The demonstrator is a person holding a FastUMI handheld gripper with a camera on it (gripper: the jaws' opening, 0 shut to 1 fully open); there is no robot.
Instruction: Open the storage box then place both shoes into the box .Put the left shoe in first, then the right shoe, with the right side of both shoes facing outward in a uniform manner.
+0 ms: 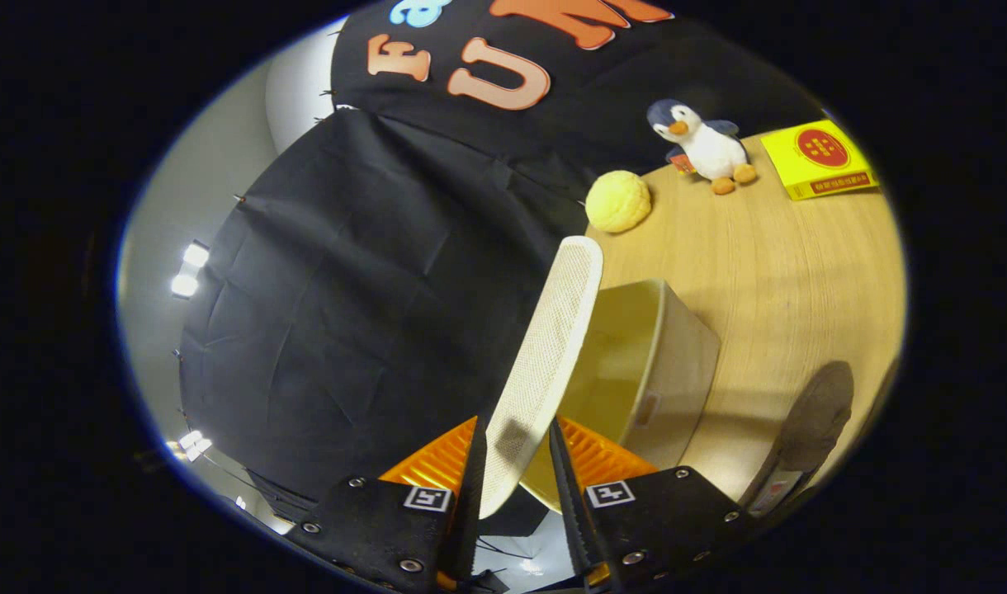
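Item 1, my jaws (pixel 516 487): set a narrow gap apart with the near edge of the lid (pixel 545 363) standing between them. Both fingers lie close against the lid's two faces; I cannot tell for certain that both press on it.

Item 2, lid: pale, with a fine mesh texture, long with a rounded far end. It runs from between my fingers away toward the far side, raised well clear of the box (pixel 660 371) mouth.

Item 3, box: cream storage box, just right of the lid and just ahead of my right finger. Its mouth is uncovered and its inside walls look yellowish. It sits on the tabletop (pixel 768 264). I cannot see what lies at its bottom.

Item 4, shoe (pixel 805 429): dark, grey-brown, on the tabletop to the right of the box, well apart from it, with a pale sole edge at its near end. Which shoe of the pair it is I cannot tell.

Item 5, ball (pixel 618 200): yellow, bumpy, at the far left edge of the tabletop, beyond the lid's tip.

Item 6, penguin (pixel 706 144): plush toy, upright, far side of the tabletop, right of the ball.

Item 7, carton (pixel 819 158): flat, yellow with a red disc, just right of the penguin.

Item 8, tabletop: light wood grain.
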